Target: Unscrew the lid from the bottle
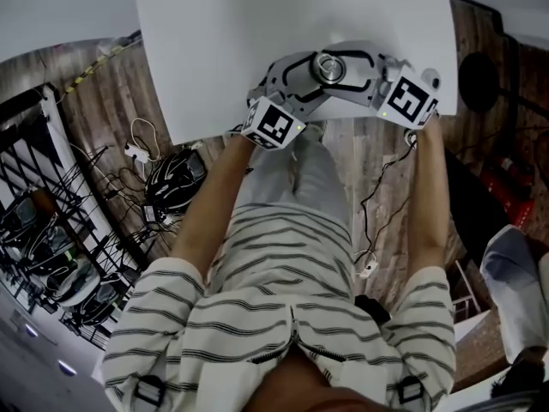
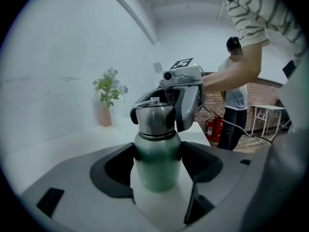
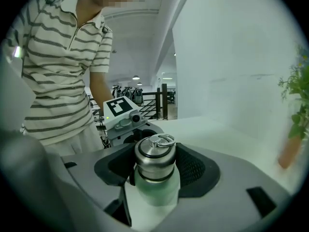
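Gleaming round steel lid (image 3: pixel 154 161) (ring-topped), green bottle (image 2: pixel 157 163)

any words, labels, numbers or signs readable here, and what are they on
No readable words or numbers anywhere.
left marker cube: black-and-white square pattern, not text.
right marker cube: the same kind of pattern, not text.
bottle and lid: no print shows.
fire extinguishers: any labels are too small to read.

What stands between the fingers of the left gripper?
The green metal bottle: the left gripper's dark fingers press its body from both sides, as the left gripper view shows.
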The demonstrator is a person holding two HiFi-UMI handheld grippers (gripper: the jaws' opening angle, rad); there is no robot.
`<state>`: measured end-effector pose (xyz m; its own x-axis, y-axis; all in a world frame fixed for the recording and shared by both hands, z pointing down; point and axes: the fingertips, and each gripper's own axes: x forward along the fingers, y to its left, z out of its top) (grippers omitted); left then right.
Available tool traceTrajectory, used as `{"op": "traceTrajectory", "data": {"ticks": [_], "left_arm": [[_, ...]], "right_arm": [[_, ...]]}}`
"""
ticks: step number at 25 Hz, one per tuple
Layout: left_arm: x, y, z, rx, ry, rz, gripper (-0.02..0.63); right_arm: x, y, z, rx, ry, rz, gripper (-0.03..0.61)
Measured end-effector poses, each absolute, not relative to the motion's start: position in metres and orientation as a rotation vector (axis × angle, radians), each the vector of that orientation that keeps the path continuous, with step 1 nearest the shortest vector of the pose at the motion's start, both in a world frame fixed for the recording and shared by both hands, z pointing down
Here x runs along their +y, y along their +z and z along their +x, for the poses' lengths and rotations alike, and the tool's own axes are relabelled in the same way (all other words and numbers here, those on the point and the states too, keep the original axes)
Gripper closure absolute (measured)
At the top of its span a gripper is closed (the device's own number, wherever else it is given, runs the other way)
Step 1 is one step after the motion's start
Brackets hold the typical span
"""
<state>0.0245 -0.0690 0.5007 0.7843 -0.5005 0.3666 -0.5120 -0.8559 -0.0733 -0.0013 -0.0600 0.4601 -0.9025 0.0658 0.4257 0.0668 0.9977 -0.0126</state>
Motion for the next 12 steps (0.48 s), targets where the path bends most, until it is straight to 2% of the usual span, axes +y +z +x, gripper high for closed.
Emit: {"op": "traceTrajectory", "data": {"ticks": [9, 12], "left_arm": [[-0.0679, 0.5043, 0.0225, -0.824, 0.598, 2.939, 0.305], [-0.0685, 0.504, 0.0211, -0.826, 0.606, 2.941, 0.305]], "right_arm": [[-0.0581, 0.4637, -0.003, -2.688, 0.067, -0.099, 0.305], [-0.0616, 0.4587, -0.0037, -2.709, 0.081, -0.041, 0.283]]}}
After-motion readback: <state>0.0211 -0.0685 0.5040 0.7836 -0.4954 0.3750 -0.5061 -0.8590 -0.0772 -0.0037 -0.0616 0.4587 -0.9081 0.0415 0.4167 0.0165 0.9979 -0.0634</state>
